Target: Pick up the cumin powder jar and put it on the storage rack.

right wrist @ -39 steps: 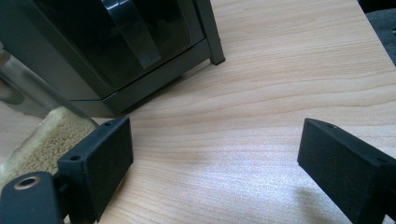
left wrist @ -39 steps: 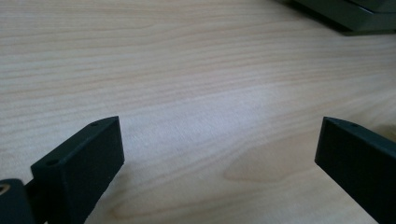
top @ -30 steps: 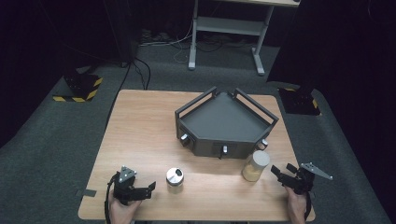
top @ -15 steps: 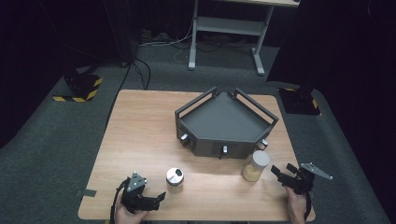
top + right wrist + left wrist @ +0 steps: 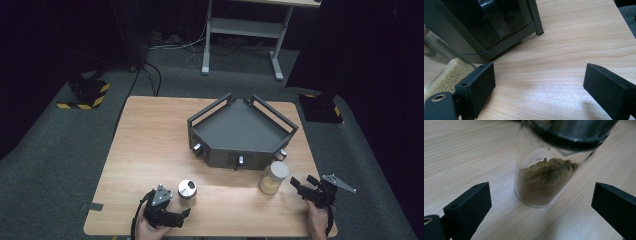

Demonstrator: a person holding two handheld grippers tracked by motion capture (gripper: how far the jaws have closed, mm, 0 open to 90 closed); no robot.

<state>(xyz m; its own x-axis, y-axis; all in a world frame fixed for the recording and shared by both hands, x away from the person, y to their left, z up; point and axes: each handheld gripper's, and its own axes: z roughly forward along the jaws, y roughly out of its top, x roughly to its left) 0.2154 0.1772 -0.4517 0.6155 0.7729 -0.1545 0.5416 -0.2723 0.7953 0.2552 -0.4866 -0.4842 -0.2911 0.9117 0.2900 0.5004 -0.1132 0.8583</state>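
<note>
Table (image 5: 150,150): rectangular top, pale wood-grain laminate, matt, standing on dark grey carpet.

Jar of brown powder (image 5: 187,192): clear glass cylinder, round metal lid with a dark rim, about a third full of coarse olive-brown powder that slopes to one side. It stands upright near the front edge, left of centre. In the left gripper view (image 5: 549,180) it is close ahead, between the lines of the two jaws but touching neither.

Jar of pale grains (image 5: 273,178): clear cylinder, white lid, fine cream-yellow granules. It stands upright toward the front right corner, just before the rack; in the right gripper view (image 5: 446,75) its wall shows behind one jaw.

Rack (image 5: 240,131): dark grey metal, angular wedge-shaped tray with raised rail sides and small round knobs along its front faces. It sits right of the table's centre, toward the back edge.

Left gripper (image 5: 186,212): black, grey three-cornered plate on top, held at the front edge, just left of the brown-powder jar. Jaws spread wide, blocky with flat matt pads, holding nothing.

Right gripper (image 5: 295,182): black, same plate, at the front right corner, near the pale-grain jar. Jaws released, bare wood between them.

Change from a second ago: the left gripper has moved rightward along the front edge, closer to the brown-powder jar; the right gripper has kept its place.
</note>
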